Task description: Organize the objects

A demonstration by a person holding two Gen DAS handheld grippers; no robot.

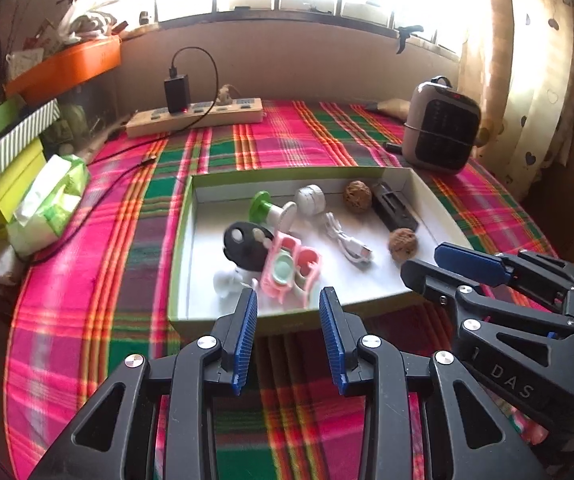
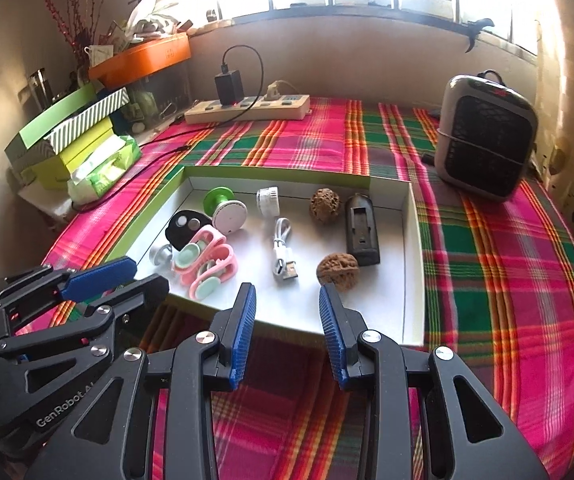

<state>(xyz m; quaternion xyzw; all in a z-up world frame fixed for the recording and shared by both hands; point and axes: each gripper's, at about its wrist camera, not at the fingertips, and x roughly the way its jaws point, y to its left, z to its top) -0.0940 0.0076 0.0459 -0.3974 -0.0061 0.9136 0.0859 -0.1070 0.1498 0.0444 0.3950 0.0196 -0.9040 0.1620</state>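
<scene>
So the shallow white cardboard tray with green outer walls (image 2: 415,240) sits on the pink-and-green plaid tablecloth (image 2: 507,280), and all the bits are in it: a pink plastic clip piece with mint pads (image 2: 207,264), a black oval tag (image 2: 185,226), a coiled white USB cable (image 2: 283,254), two brown wrinkly walnuts (image 2: 337,270), and a black rectangular holder (image 2: 362,229). Left gripper (image 1: 289,312) and right gripper (image 2: 287,308) both hover at the tray's near edge, jaws apart, nothing in them. Grey heater (image 2: 485,138) stands off to the right, beige power strip (image 2: 247,108) at the back.
</scene>
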